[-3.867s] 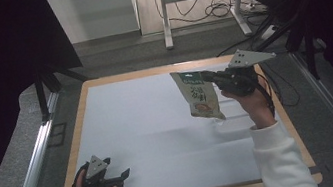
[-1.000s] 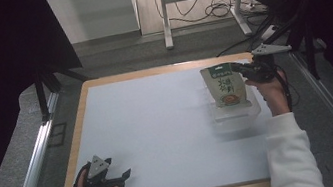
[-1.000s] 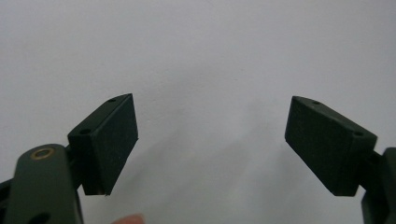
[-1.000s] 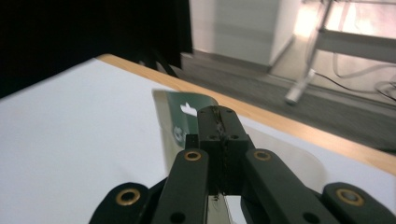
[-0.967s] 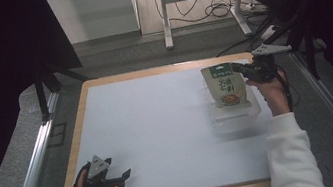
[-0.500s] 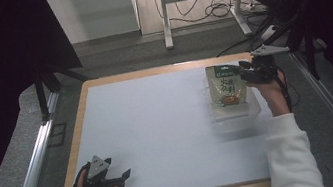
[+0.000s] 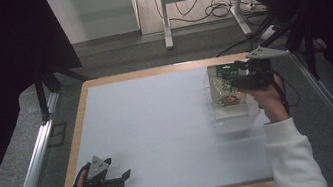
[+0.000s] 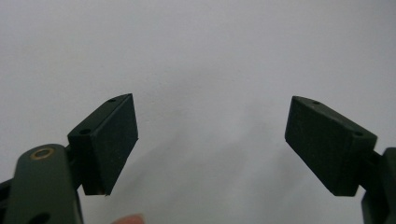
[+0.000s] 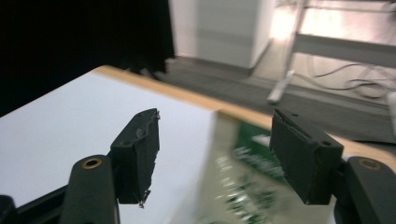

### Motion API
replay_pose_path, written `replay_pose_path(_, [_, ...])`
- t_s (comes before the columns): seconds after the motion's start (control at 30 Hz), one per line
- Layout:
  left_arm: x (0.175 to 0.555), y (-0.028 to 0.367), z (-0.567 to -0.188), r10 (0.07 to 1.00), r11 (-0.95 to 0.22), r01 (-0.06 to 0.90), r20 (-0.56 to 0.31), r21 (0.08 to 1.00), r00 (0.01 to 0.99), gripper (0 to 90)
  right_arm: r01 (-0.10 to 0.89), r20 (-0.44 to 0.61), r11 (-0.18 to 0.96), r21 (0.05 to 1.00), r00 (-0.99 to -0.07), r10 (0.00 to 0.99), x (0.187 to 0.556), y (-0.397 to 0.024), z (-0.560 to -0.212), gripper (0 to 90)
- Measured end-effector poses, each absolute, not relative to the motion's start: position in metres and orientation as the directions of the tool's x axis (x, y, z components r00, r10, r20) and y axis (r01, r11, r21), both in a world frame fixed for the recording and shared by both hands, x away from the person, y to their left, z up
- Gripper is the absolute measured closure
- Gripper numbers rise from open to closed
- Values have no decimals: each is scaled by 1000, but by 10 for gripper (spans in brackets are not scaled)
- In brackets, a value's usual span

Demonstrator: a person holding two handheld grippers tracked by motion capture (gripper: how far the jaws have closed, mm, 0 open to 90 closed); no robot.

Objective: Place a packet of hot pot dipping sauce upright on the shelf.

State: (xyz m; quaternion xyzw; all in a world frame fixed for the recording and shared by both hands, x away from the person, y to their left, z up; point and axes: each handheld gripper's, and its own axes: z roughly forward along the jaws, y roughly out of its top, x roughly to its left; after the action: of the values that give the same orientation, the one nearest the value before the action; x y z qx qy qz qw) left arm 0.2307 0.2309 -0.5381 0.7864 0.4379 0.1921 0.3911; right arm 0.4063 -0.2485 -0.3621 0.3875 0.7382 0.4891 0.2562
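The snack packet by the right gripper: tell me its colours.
The snack packet has a green top band and a pale body with green print and an orange-red spot, clearest in the high view.

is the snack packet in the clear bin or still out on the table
In. The snack packet leans inside the clear bin, and the right hand-held gripper, jaws just opened, no longer grips it.

I see the snack packet [image 7: 227, 90] sitting in a clear plastic tray [image 7: 234, 122] at the desk's far right. It's pale with a green top band, dark lettering and an orange-red round picture low on its face. It leans back, top edge toward the far rim, print facing up.
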Motion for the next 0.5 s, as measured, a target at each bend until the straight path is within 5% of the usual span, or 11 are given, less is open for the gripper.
replay_pose_path(0.5, [230, 230, -538, 837, -310, 534, -40, 787, 546, 172, 365, 50, 378, 851, -772, 633, 339, -184, -418, 288])
